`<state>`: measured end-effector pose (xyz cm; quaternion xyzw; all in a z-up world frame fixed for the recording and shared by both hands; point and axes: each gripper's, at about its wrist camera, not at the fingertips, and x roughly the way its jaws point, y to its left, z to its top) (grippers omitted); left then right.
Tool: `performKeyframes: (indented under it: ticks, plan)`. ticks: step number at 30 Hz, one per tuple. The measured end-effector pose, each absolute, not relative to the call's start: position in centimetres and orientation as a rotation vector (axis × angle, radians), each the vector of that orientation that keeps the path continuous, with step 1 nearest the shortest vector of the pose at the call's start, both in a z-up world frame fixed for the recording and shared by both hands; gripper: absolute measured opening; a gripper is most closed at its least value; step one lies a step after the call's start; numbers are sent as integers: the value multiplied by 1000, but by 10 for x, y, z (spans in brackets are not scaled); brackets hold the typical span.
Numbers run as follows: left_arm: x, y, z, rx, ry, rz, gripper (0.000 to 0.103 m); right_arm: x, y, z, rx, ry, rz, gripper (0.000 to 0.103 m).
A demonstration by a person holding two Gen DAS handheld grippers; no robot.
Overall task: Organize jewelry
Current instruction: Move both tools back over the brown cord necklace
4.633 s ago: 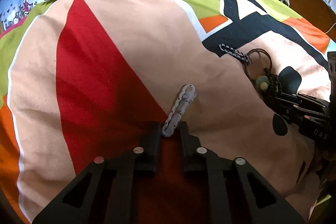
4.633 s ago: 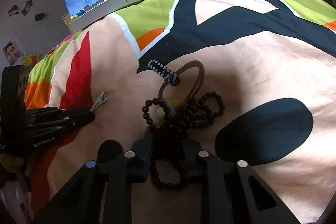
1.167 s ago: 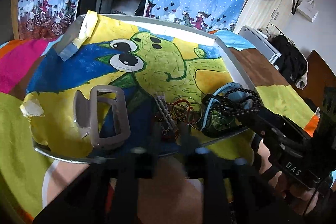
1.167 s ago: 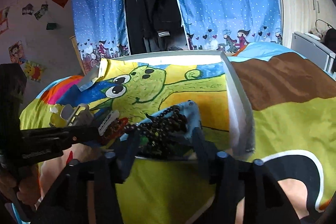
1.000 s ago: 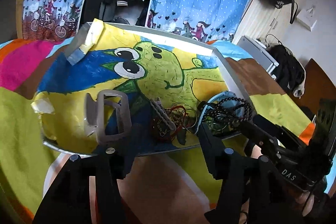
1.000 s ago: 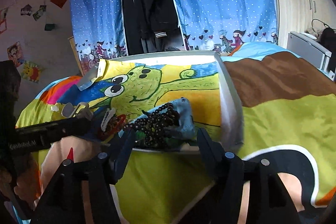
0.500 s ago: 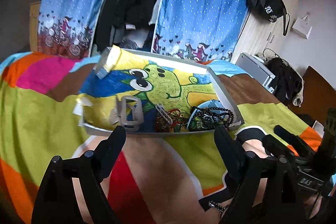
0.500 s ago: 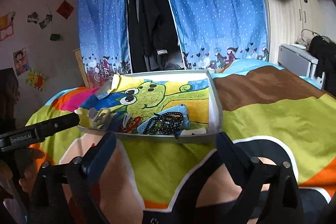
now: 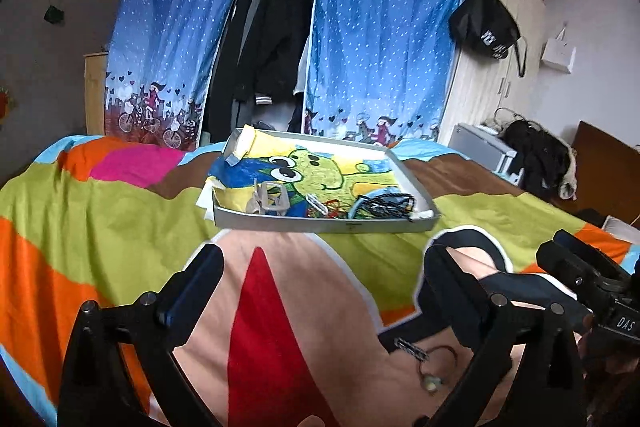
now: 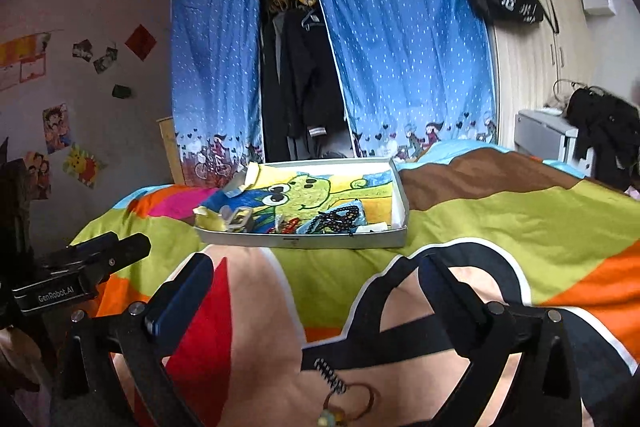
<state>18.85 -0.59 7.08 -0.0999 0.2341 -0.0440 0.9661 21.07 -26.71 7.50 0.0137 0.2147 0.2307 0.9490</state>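
Both claws empty, jaws spread wide, above the bed's multicoloured cover (image 9: pixel 100 227). Left claw (image 9: pixel 320 275) and right claw (image 10: pixel 316 279) both point at the far shallow white tray (image 9: pixel 320 225), well apart from it. In the tray, along its near edge: grey clip (image 9: pixel 270 201) at left, red-and-mixed bangles (image 9: pixel 330 207) in the middle, dark bead bracelet (image 9: pixel 390 205) at right on a blue patch. Still on the cover, near side, between the right claw's fingers: striped black-white hair clip (image 10: pixel 330 375) touching a brown ring band (image 10: pixel 360 401) with a pale bead.
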Motion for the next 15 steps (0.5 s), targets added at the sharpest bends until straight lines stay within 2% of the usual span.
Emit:
performKeyframes:
  ticks: [8,15]
  plan:
    - [140,-10,77,-182,449,-98,98,157,-278,72,25,397,451,103]
    - [117,-16,65,-100,465,-116,98,133,-293,51,69,437,407,103]
